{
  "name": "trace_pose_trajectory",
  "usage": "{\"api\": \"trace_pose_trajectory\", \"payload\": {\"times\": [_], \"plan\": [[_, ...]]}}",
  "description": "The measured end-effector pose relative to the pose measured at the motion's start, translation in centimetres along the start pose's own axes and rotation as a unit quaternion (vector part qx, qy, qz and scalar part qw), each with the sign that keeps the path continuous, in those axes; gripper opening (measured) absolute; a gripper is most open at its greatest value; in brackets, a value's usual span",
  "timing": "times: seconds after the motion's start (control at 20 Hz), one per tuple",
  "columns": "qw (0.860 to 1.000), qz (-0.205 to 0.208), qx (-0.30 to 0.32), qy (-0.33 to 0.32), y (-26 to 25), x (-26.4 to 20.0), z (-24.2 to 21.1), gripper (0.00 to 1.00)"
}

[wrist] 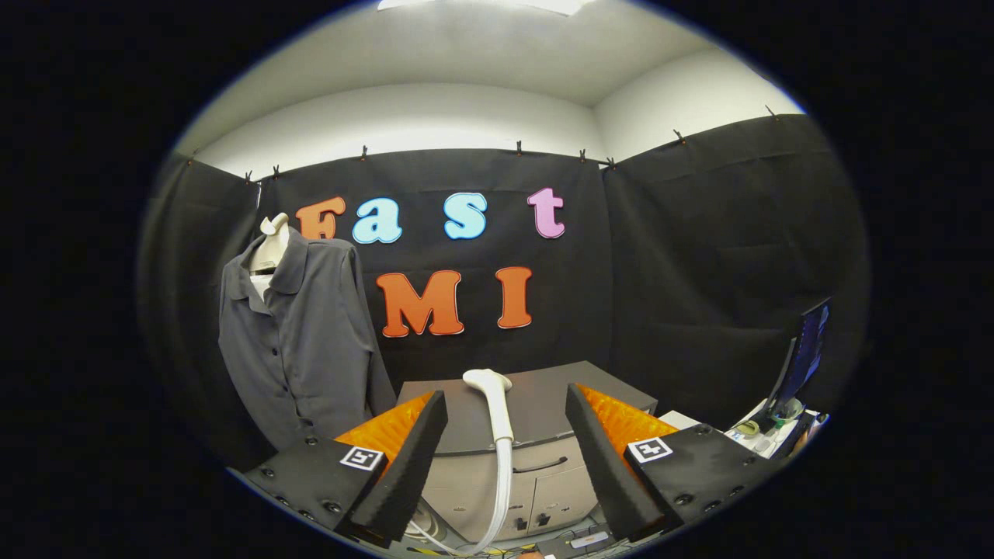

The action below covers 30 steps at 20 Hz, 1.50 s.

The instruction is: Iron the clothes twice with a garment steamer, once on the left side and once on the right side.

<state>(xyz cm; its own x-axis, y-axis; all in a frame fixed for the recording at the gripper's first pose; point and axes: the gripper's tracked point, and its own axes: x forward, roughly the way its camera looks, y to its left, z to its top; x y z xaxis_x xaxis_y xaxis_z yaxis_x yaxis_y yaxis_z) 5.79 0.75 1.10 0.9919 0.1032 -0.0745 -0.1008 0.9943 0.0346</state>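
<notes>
A dark grey button-up shirt [299,341] hangs on a pale mannequin torso [271,244] off to the left, beyond my fingers. A white garment steamer head [494,400] lies on the grey cabinet [543,404] straight ahead, and its white hose [501,497] runs down over the cabinet's front edge between my fingers. My gripper [506,411] is open, its two fingers spread wide on either side of the steamer and well short of it, touching nothing.
The cabinet has drawers and handles on its front. A dark monitor [804,353] and small clutter [765,435] stand on a surface at the right. Cables and small items lie on the floor below the fingers.
</notes>
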Motion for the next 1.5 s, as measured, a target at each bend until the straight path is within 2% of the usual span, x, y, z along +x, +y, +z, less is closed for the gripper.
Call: {"api": "trace_pose_trajectory", "payload": {"times": [0.5,0.8,1.05,1.3,1.5], "plan": [[0.996,0.045,0.008,0.083,-1.9,13.1,-0.7,0.99],[0.986,0.066,-0.003,0.153,-1.7,20.1,-3.6,0.99],[0.971,0.086,0.008,0.221,-0.8,25.2,-7.1,0.99],[0.948,0.083,0.009,0.306,-0.7,30.0,-12.7,0.98],[0.934,0.079,-0.001,0.348,-1.0,32.3,-16.1,0.93]]}}
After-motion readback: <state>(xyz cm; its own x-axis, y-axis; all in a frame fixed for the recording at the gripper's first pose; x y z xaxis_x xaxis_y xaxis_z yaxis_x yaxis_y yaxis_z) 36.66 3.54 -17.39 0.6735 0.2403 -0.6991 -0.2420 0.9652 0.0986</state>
